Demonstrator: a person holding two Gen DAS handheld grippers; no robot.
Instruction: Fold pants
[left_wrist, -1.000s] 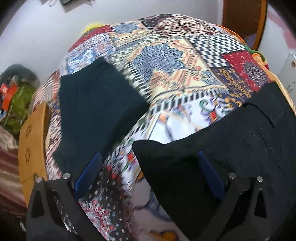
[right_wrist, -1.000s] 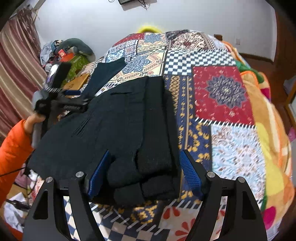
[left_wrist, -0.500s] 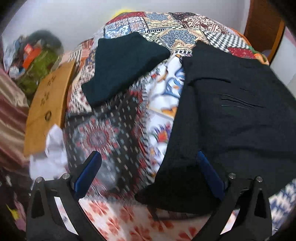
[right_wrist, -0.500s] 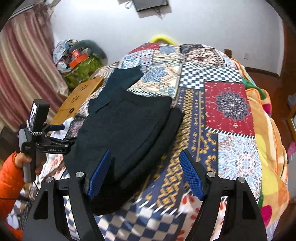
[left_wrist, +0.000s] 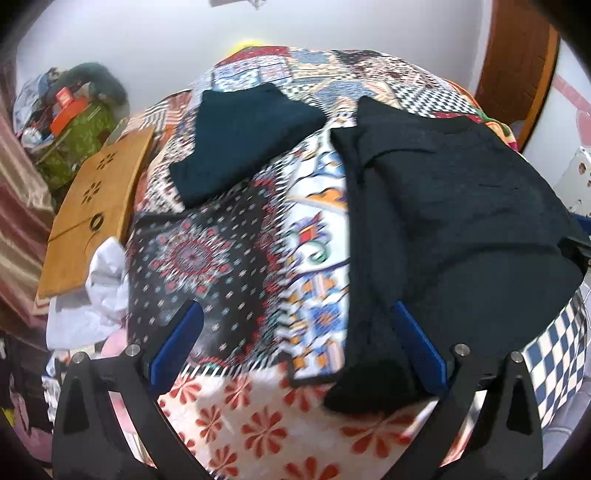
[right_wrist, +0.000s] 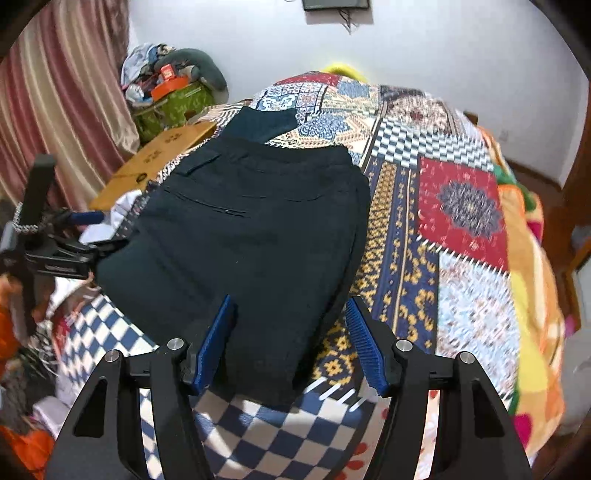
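Observation:
Black pants (right_wrist: 251, 229) lie folded in a block on the patchwork bedspread (right_wrist: 458, 206); they also show at the right of the left wrist view (left_wrist: 454, 221). My right gripper (right_wrist: 291, 347) is open, its blue pads either side of the pants' near end, above the cloth. My left gripper (left_wrist: 299, 343) is open and empty over the bedspread (left_wrist: 229, 258), its right pad (left_wrist: 417, 343) by the pants' near left corner. The left gripper also shows at the left of the right wrist view (right_wrist: 66, 240).
A second dark folded garment (left_wrist: 240, 136) lies further back on the bed. A wooden board (left_wrist: 96, 206) and white cloth (left_wrist: 96, 295) sit at the bed's left edge. Clutter (right_wrist: 170, 92) and a curtain (right_wrist: 55, 110) stand by the wall.
Both grippers have pulled back toward the bed's near edge. The pants now lie as a more compact block. My right gripper's fingers have narrowed a little but stay open.

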